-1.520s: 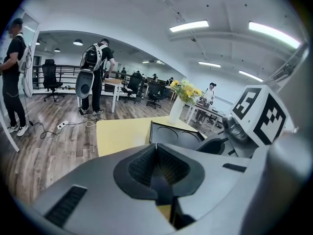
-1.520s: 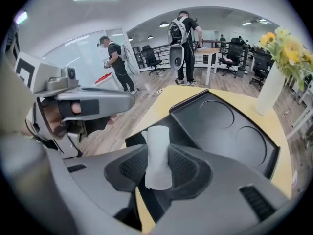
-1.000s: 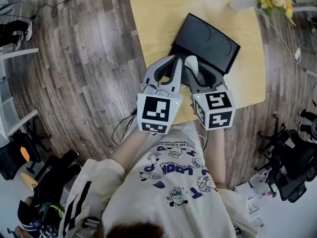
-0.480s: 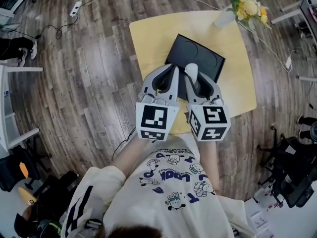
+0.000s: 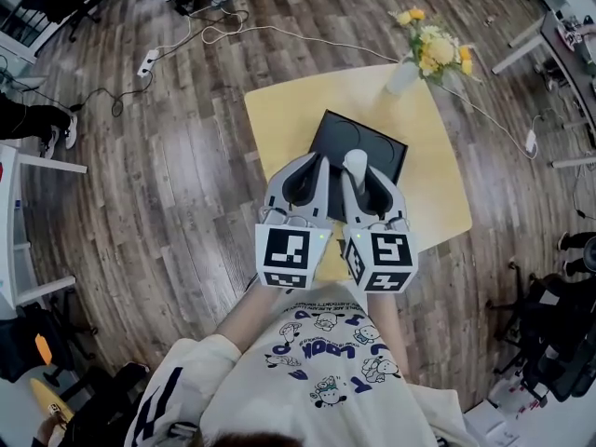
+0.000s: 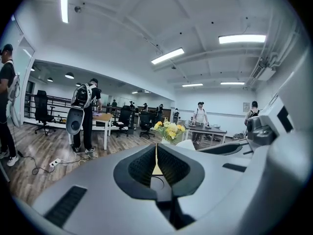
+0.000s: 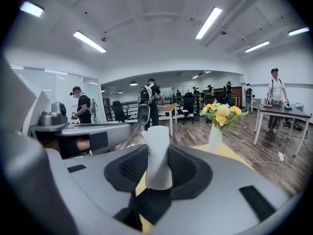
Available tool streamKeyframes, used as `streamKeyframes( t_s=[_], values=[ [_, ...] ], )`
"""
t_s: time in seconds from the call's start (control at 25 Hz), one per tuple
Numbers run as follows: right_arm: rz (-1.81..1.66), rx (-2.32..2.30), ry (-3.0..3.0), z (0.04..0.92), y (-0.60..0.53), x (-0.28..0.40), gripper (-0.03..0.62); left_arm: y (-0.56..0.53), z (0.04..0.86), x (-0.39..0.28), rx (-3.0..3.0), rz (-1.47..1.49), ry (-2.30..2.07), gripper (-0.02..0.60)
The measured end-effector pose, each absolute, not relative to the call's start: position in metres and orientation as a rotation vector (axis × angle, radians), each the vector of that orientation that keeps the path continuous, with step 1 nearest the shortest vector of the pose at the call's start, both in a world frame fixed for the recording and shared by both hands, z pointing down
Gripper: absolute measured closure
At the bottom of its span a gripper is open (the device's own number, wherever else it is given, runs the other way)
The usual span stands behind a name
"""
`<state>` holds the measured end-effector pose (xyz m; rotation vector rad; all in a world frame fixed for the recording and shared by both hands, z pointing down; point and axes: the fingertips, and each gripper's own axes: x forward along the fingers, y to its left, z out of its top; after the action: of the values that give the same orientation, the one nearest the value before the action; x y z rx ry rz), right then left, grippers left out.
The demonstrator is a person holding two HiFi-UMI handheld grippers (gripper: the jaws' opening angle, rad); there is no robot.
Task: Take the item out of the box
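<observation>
Place: we find an open-plan office or lab.
Floor: wood planks (image 5: 168, 184), with loose cables (image 5: 223, 31).
Furniture: work surfaces (image 6: 101, 115) and black office chairs (image 6: 43, 106).
Ceiling: strip lights (image 6: 167, 56).
Occupants: we note several people (image 6: 88, 114) standing about.

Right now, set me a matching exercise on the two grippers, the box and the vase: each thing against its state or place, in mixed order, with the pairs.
Things
1. left gripper
2. right gripper
3. box
4. vase

States or places
A. stands at the far corner of the table, holds yellow flowers
B. shut on the white item
C. shut, nothing between the jaws
D. black, lies flat on the table

Pairs: 1-C, 2-B, 3-D, 4-A
</observation>
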<state>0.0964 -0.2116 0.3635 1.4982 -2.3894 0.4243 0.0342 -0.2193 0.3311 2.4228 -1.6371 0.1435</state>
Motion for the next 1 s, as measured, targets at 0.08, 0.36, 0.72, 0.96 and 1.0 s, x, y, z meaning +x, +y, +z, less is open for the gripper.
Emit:
streamKeyframes(
  t_s=[0.08,0.36,0.72,0.96,1.0],
  values=[
    [0.415,1.523,-2.396,0.359,-0.213,0.098,0.453,-0.22,0.327,0.034,2.429,0.138,-1.648,0.56],
    [0.385,1.629,-2.42,0.341,-0.209,0.103,0.453,-0.215,0.315,0.03,2.443,0.118,-1.67,0.56],
    [0.333,1.708,-2.441,0.322,-0.205,0.109,0.454,-0.209,0.301,0.035,2.473,0.09,-1.672,0.56],
    [0.309,1.716,-2.456,0.315,-0.206,0.109,0.453,-0.209,0.299,0.035,2.482,0.088,-1.672,0.56],
    [0.306,1.719,-2.458,0.315,-0.206,0.11,0.453,-0.21,0.298,0.036,2.485,0.089,-1.673,0.56]
  ],
)
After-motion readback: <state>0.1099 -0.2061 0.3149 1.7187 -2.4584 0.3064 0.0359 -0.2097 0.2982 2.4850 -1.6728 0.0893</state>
